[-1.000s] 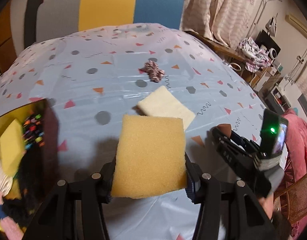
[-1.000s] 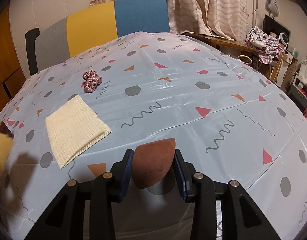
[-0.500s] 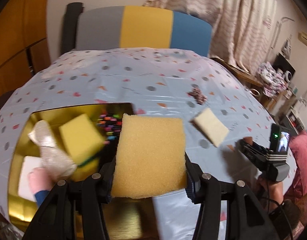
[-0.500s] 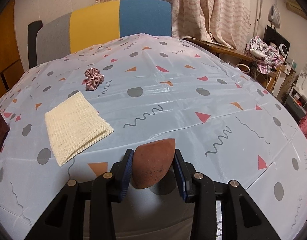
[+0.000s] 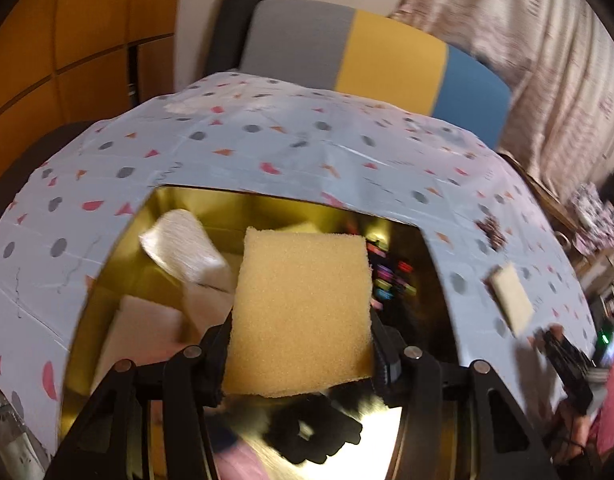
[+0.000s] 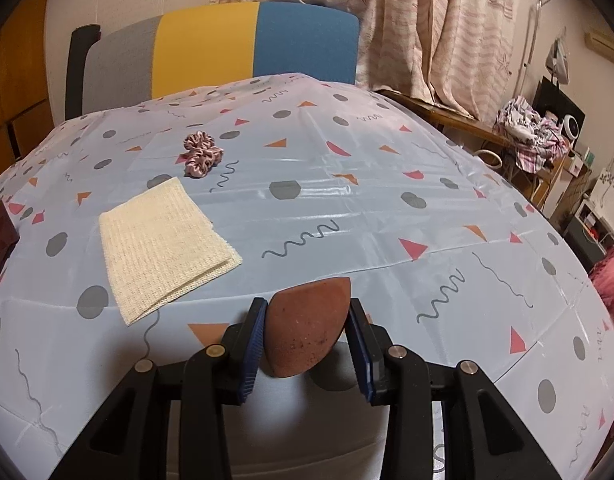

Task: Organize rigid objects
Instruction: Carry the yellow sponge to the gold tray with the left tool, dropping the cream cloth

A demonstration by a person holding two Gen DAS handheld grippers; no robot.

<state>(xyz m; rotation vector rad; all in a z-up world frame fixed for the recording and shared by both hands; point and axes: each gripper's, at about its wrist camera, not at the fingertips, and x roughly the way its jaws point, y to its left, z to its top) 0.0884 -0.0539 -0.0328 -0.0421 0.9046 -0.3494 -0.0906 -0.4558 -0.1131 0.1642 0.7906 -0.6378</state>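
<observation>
The left claw (image 5: 301,344) is clenched on a yellow sponge (image 5: 301,312), one finger on each side edge, and holds it above the open gold box (image 5: 107,264). The step in hand looks like dropping that sponge into the box, so the next move calls for lowering it towards a free patch inside and then letting the fingers part. Below the sponge the box already holds a white cloth (image 5: 179,248) towards its far left corner, pale flat pieces under that, and a dark patch of small coloured bits (image 5: 391,280) on its right side, so there is little bare floor to aim for.

The right claw (image 6: 305,336) is grasping a brown teardrop sponge (image 6: 307,328), held just above the bench (image 6: 347,208) well to the right of the box.

The left view alone looks down into the box; in the right view only a dark corner of it shows at the left edge. The right view alone shows clearly what lies out on the bench right of the box: a folded cream cloth (image 6: 163,240) nearest it, and a pink scrunchie (image 6: 201,158) beyond that cloth. In the left view these are small and blurred.
</observation>
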